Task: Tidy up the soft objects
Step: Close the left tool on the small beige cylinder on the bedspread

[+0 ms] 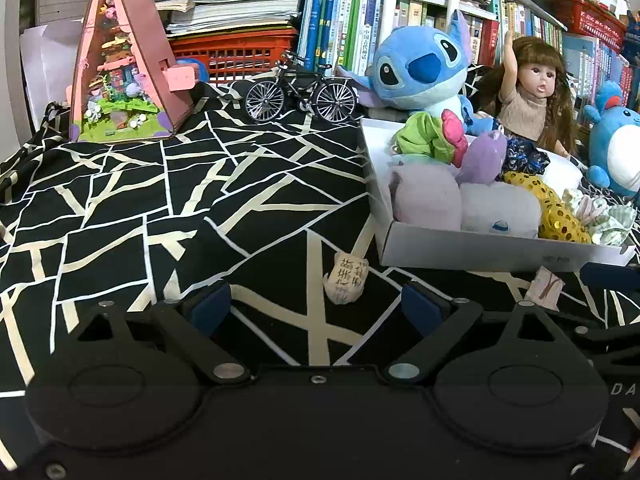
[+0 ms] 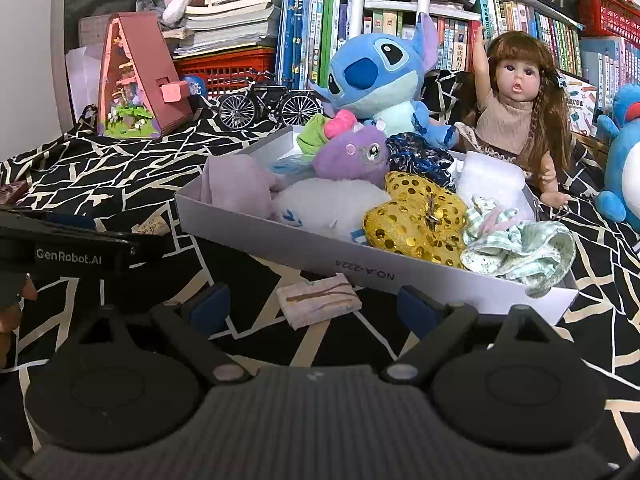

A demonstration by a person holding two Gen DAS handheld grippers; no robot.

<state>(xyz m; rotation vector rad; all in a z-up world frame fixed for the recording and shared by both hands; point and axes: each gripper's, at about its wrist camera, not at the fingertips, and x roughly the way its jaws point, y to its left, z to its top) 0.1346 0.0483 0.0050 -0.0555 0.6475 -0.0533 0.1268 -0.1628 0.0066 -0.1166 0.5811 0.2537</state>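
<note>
Soft toys and scrunchies fill a shallow white cardboard box (image 2: pixel 320 252) on a black cloth (image 1: pixel 160 208) with cream lines.

Fluffy plush, a gold sequin scrunchie (image 2: pixel 416 216) and crinkled fabric lie inside; bookshelves (image 2: pixel 400 20) stand behind. The left gripper (image 1: pixel 316 304) is wide apart, empty, near a small printed pouch (image 1: pixel 346 282). The right gripper (image 2: pixel 312 304) is also apart, a flat pink block (image 2: pixel 318 300) between its fingers, untouched.

the table cloth (image 1: pixel 160 208) looks like matt woven fabric, and the shallow box (image 2: pixel 280 240) like smooth matt card. the gold pouch (image 2: pixel 416 216) glitters with glossy sequins beside a fluffy white plush (image 2: pixel 328 204).
</note>
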